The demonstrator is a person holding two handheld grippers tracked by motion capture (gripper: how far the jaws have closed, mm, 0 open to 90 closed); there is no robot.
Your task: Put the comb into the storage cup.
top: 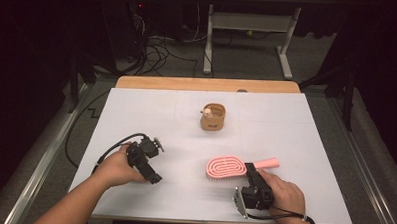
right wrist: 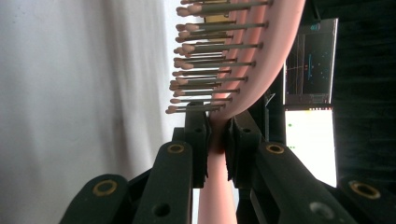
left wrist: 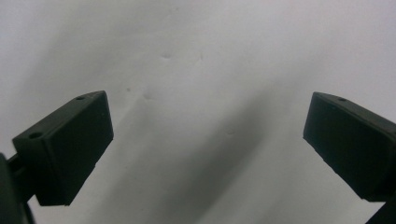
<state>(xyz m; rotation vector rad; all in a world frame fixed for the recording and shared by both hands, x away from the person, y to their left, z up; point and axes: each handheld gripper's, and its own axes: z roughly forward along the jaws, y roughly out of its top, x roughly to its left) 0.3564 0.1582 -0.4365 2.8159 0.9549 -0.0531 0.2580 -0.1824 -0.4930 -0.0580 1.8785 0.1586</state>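
A pink hairbrush (top: 227, 167) with a vented oval head hovers just over the white table (top: 136, 110) at the front right, bristles down and handle pointing right. My right gripper (top: 250, 170) is shut on its neck where the head meets the handle. In the right gripper view the two pads clamp the pink hairbrush (right wrist: 243, 70) stem, with the bristles fanning out beyond. At the front left, my left gripper (top: 154, 178) is held in a hand close above the table. In the left gripper view its jaws stand wide apart with nothing but white surface between them, so the left gripper (left wrist: 208, 135) is open.
A small tan holder (top: 213, 117) with a little object inside stands at the middle back of the table. A wooden strip (top: 207, 85) runs along the far edge. Beyond it are cables and a stand's legs on the floor.
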